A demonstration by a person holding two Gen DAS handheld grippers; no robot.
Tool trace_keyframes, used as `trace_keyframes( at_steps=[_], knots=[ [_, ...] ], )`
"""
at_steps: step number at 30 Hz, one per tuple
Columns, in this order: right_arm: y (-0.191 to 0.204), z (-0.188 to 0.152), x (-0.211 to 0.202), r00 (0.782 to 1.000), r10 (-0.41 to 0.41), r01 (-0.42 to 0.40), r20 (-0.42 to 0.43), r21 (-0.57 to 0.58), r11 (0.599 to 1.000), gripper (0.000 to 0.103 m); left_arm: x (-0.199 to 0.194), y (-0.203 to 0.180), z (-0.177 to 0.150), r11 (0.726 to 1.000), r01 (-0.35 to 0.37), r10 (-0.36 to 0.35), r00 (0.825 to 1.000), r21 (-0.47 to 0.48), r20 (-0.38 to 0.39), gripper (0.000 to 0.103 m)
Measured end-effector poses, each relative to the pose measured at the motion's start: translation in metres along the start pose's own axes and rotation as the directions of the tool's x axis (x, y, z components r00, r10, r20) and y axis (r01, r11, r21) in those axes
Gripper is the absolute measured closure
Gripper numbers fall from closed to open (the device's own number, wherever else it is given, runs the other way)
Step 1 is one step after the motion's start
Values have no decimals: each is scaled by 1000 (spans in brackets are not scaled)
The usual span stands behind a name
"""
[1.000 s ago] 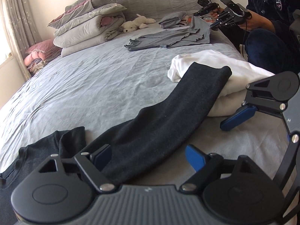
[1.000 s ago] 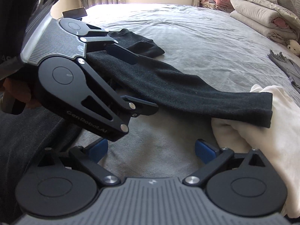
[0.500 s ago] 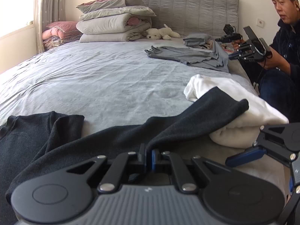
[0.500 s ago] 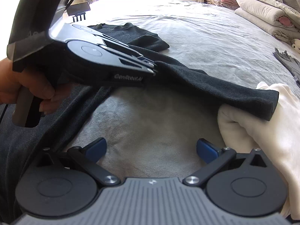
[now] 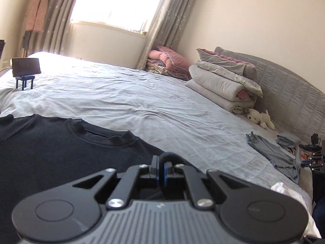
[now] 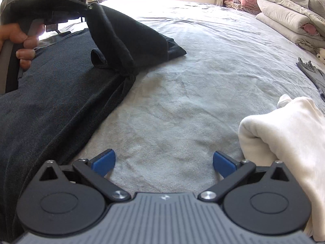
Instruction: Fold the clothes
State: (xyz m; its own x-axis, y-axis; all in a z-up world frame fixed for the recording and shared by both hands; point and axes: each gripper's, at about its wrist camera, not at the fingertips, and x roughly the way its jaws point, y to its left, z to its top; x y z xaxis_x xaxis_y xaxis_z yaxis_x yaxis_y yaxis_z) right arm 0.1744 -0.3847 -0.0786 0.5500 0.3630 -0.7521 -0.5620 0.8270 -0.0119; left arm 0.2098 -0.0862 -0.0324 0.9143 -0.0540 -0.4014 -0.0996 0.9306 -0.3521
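Sleeve [image 6: 113, 32] now lifted over sweater [image 5: 50, 152], left fingers [image 5: 161, 169] clamped; right fingers [image 6: 223, 162] wide, empty.

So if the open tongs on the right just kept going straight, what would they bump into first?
Probably the bare grey bed sheet. The right tongs point down at it, open and empty, between the black sweater and the white garment; depth is hard to judge.

both wrist views look low across bed [image 5: 142, 101].
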Motion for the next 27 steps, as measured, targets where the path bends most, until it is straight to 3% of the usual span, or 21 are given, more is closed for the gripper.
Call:
trace_keyframes(
  at_steps=[2,6,10,12,14,16,20,25,27],
  knots=[
    [2,1,1,1000,-9,9,1,-9,1000,0,-9,34,2,992,-58,62,998,-108,29,99],
    [9,-2,0,1000,-28,28,7,-32,999,0,-21,97,-4,947,-164,183,982,-276,44,99],
    [15,1,2,999,-37,37,7,-60,998,0,-26,134,-16,907,-281,292,956,-313,-10,96],
    [17,5,4,999,-36,37,6,-71,997,0,-29,146,-19,898,-322,325,945,-301,-42,71],
    [17,11,8,1000,-26,26,3,-75,997,0,-33,152,-19,899,-340,340,939,-276,-49,53],
    [18,19,12,1000,-1,1,-1,-76,997,0,-37,154,-16,910,-351,350,936,-221,-49,48],
    [17,37,16,998,67,-67,4,-63,996,0,-39,142,-8,922,-388,388,921,6,-40,35],
    [19,63,18,993,112,-110,30,-61,992,0,-34,123,0,850,-457,488,871,262,-61,26],
    [20,72,19,993,114,-111,44,-64,992,0,-38,123,3,839,-466,503,861,281,-75,26]
  ],
)
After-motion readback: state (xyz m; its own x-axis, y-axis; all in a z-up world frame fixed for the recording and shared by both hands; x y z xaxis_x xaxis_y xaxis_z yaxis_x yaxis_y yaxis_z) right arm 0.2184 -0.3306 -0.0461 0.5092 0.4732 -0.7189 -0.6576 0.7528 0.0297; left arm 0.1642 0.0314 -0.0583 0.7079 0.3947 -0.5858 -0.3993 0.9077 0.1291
